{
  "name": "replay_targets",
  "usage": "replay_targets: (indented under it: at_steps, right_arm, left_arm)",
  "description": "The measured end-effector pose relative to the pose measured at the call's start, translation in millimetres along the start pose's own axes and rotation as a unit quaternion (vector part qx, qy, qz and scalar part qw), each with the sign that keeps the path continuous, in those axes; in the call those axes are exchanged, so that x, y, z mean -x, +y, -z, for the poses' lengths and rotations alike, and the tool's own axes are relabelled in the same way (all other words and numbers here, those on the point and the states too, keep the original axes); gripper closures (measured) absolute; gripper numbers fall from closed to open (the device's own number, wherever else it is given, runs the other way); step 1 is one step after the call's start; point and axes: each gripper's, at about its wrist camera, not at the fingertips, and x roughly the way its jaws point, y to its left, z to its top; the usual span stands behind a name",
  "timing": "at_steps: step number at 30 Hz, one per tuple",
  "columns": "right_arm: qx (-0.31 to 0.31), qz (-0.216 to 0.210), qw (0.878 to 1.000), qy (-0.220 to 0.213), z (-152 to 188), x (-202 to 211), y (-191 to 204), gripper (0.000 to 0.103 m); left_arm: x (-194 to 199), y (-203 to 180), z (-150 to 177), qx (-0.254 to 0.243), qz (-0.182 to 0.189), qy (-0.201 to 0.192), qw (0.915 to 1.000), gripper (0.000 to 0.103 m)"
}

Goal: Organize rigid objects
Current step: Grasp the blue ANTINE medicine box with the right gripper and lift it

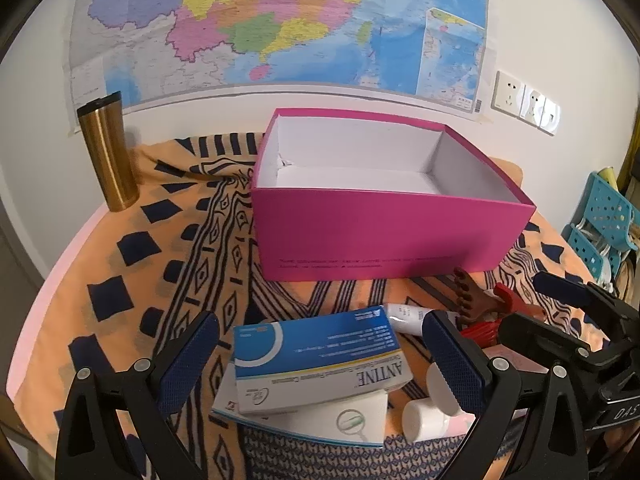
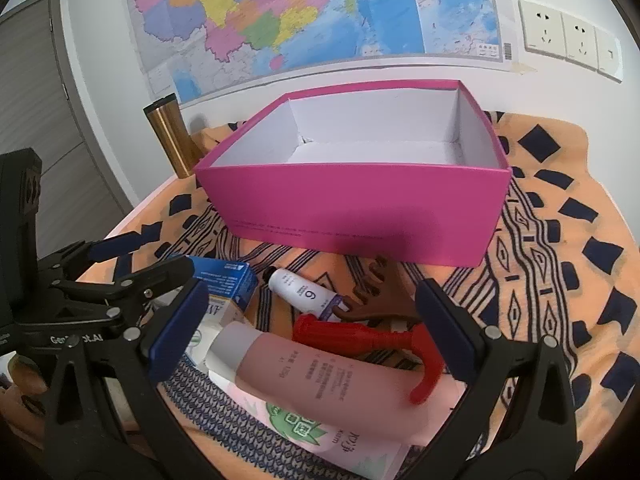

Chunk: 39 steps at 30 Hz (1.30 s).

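An empty pink box (image 1: 380, 236) with a white inside stands on the patterned cloth; it also shows in the right wrist view (image 2: 360, 208). My left gripper (image 1: 320, 348) is open, its jaws on either side of a blue and white medicine box (image 1: 316, 360) that lies on a flat white box (image 1: 320, 420). My right gripper (image 2: 312, 320) is open above a pink tube (image 2: 320, 380), a red tool (image 2: 360, 340), a brown comb (image 2: 372, 296) and a small white tube (image 2: 304, 290). The pink tube rests on a pink carton (image 2: 320, 436).
A gold tumbler (image 1: 108, 152) stands at the cloth's back left by the wall. A map hangs on the wall (image 1: 280, 20). Wall sockets (image 1: 524, 102) are at the right. A blue perforated rack (image 1: 604, 220) stands off the table's right edge.
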Motion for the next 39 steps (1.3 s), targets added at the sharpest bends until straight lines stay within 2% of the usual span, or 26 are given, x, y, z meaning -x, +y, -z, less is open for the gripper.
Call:
replay_targets:
  at_steps: [7, 9, 13, 14, 16, 18, 20, 22, 26, 28, 39]
  right_arm:
    - [0.011, -0.025, 0.999, 0.017, -0.6, -9.5, 7.9, 0.000]
    - [0.019, -0.032, 0.999, 0.024, -0.6, -14.0, 12.1, 0.001]
    - [0.028, -0.064, 0.996, 0.047, -1.7, -27.6, 20.6, 0.011]
    - [0.031, -0.068, 0.996, 0.055, -1.6, -32.0, 22.9, 0.013]
    - [0.037, -0.075, 0.994, 0.067, -1.8, -39.4, 27.6, 0.025]
    - [0.041, -0.086, 0.992, 0.080, -1.3, -46.5, 32.7, 0.030]
    - [0.045, -0.093, 0.991, 0.090, -0.2, -53.2, 38.2, 0.034]
    - [0.051, -0.100, 0.989, 0.098, 0.1, -59.3, 43.5, 0.043]
    - [0.051, -0.113, 0.985, 0.120, -0.2, -73.3, 46.7, 0.047]
    - [0.048, -0.122, 0.983, 0.127, 0.0, -77.4, 47.3, 0.054]
    - [0.061, -0.120, 0.983, 0.123, -8.1, -73.8, 56.8, 0.056]
  left_arm:
    - [1.5, 32.7, 2.7, 0.028, 0.001, -0.016, 0.9995, 0.000]
    - [-1.4, 42.9, 5.3, 0.034, -0.004, -0.009, 0.9994, 0.000]
    - [-5.8, 58.5, 10.2, 0.024, -0.006, 0.020, 0.9995, 0.000]
    - [-7.1, 60.9, 11.7, 0.022, -0.002, 0.024, 0.9995, 0.002]
    - [-9.3, 61.7, 16.6, 0.021, 0.014, 0.034, 0.9991, 0.008]
    - [-11.4, 60.6, 19.1, 0.019, 0.026, 0.044, 0.9985, 0.013]
    - [-12.2, 58.1, 20.9, 0.014, 0.038, 0.049, 0.9980, 0.022]
    - [-12.8, 55.8, 22.0, 0.009, 0.051, 0.054, 0.9972, 0.030]
    - [-12.7, 53.2, 23.7, 0.004, 0.073, 0.074, 0.9946, 0.045]
    - [-13.0, 53.7, 22.8, 0.005, 0.081, 0.081, 0.9934, 0.050]
    - [-13.9, 56.5, 18.6, 0.029, 0.102, 0.080, 0.9911, 0.051]
